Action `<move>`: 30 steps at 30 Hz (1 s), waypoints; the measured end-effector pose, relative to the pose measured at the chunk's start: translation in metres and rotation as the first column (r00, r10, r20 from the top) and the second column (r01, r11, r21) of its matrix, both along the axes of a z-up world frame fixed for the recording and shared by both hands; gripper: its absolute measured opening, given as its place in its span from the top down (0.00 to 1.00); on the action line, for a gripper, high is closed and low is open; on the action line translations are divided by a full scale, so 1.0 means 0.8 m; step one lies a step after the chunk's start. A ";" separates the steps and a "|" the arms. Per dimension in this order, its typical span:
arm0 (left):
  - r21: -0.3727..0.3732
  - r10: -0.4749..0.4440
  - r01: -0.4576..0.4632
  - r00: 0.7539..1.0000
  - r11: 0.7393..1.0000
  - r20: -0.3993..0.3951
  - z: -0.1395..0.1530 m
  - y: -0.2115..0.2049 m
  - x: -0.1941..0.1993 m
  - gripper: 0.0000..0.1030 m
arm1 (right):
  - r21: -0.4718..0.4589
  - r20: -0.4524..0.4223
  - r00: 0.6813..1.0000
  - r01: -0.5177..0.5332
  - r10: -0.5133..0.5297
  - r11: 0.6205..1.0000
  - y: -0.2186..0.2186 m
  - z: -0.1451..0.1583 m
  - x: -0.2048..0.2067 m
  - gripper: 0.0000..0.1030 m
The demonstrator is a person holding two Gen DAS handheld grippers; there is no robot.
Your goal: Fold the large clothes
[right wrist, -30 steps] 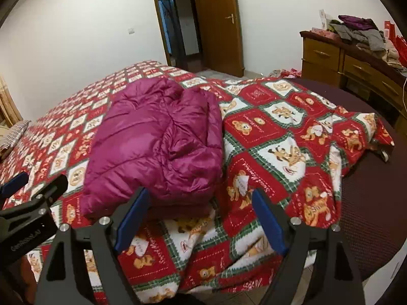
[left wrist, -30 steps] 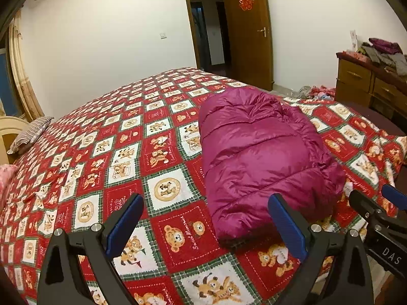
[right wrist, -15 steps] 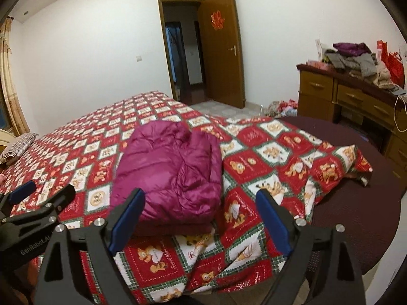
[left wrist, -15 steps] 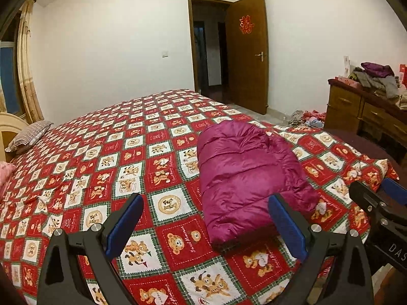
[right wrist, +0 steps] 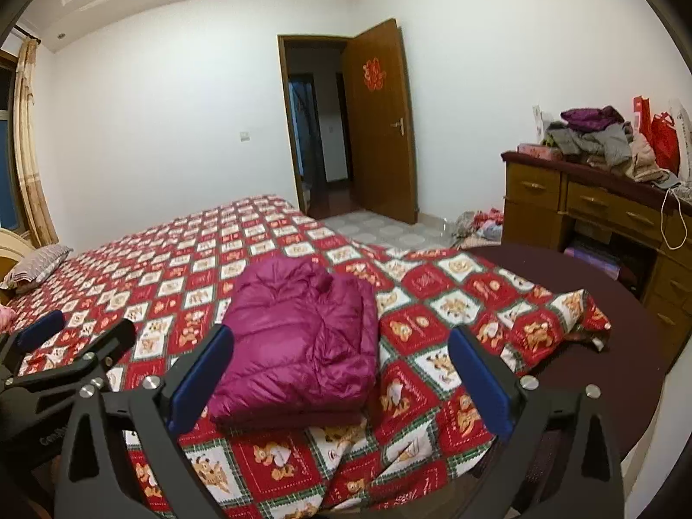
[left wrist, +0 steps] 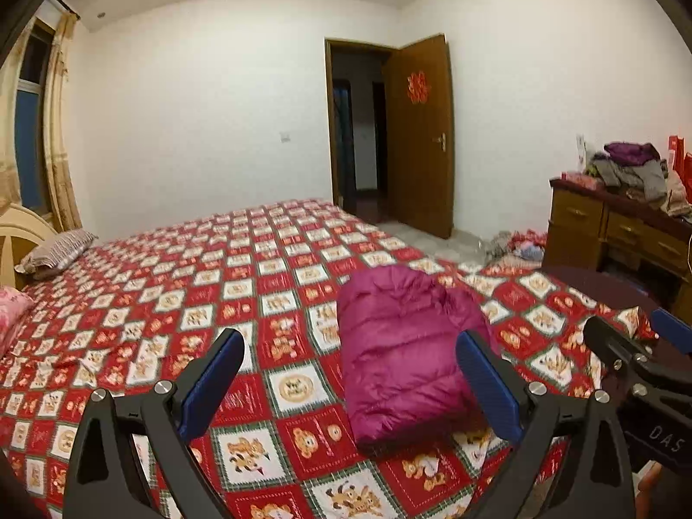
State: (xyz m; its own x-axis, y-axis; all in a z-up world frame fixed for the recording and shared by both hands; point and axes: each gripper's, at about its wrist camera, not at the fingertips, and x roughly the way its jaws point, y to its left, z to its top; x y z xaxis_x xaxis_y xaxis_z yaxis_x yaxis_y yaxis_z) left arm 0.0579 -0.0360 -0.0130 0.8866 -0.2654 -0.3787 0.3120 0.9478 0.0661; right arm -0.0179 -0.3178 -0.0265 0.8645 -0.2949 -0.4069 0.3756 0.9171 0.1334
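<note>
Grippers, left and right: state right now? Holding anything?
Left gripper: open, holding nothing, above the bedspread.
Right gripper: open, holding nothing; the folded magenta jacket lies on the bed ahead.

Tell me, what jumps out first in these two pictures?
A puffy magenta jacket, folded into a bundle, lies on a red bear-patterned quilt near the bed's foot. In front, both grippers' blue-padded fingers stand wide apart, holding nothing. Beyond, a brown door stands open and clothes heap on a wooden dresser.
</note>
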 end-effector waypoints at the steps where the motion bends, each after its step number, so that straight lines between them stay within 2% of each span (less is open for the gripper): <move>1: -0.004 0.001 -0.001 1.000 1.000 0.016 0.004 0.001 -0.004 0.04 | -0.003 0.007 1.000 0.001 -0.001 1.000 0.000 0.002 -0.001 0.01; 17: -0.061 0.011 -0.003 0.990 0.998 0.140 0.057 0.023 -0.048 0.04 | -0.050 0.122 0.993 0.004 0.002 0.999 0.014 0.042 -0.030 0.00; 25: -0.076 0.017 -0.007 0.992 0.997 0.127 0.067 0.030 -0.056 0.04 | -0.077 0.187 0.982 0.000 0.014 0.997 0.025 0.059 -0.047 0.00; 30: -0.071 0.019 -0.009 0.990 0.997 0.142 0.071 0.030 -0.065 0.04 | -0.079 0.196 0.980 0.004 0.012 0.997 0.025 0.061 -0.051 0.00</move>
State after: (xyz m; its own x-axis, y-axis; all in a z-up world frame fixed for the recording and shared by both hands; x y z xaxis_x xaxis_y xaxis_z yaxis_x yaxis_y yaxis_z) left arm 0.0059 -0.0118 0.0438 0.9339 -0.2742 -0.2295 0.2910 0.9558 0.0421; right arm -0.0584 -0.2979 0.0220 0.9266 -0.3153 -0.2049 0.3454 0.9291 0.1319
